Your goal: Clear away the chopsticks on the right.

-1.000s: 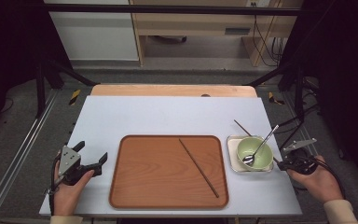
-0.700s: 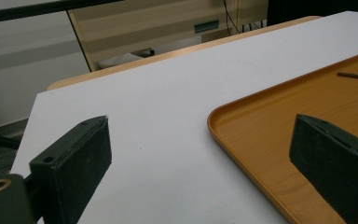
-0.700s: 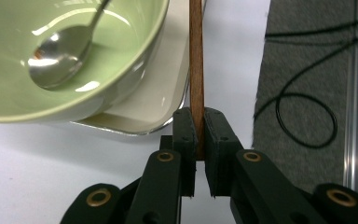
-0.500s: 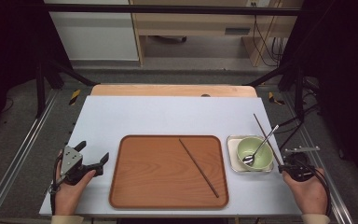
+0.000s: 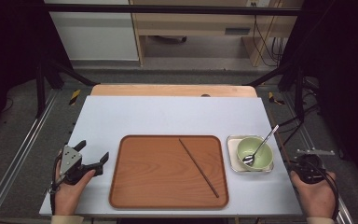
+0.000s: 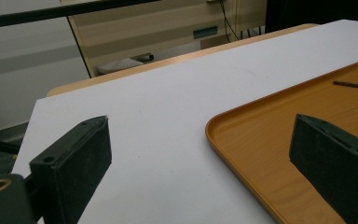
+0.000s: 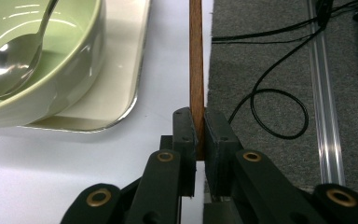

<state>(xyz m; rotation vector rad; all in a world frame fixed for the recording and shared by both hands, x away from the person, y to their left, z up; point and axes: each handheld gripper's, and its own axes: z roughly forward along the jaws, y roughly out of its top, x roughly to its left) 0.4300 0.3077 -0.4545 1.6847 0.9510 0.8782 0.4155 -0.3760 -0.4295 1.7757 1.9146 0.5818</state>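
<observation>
One chopstick pinched in my right gripper at the table's right edge, the other lying on the tray.

My right gripper (image 7: 197,133) was clamped on the near end of a wooden chopstick (image 7: 196,60), whose long axis ran straight ahead from the jaws, away from me, along the right edge of the white table (image 5: 168,116), just beside the small metal dish (image 7: 121,79) that held the green bowl (image 5: 254,153) and spoon (image 5: 260,147). The second chopstick (image 5: 198,167) lay flat on the brown tray (image 5: 140,186), slanting from far left to near right. My left gripper (image 5: 93,156) rested at the tray's left side, jaws wide apart with nothing between them.
</observation>
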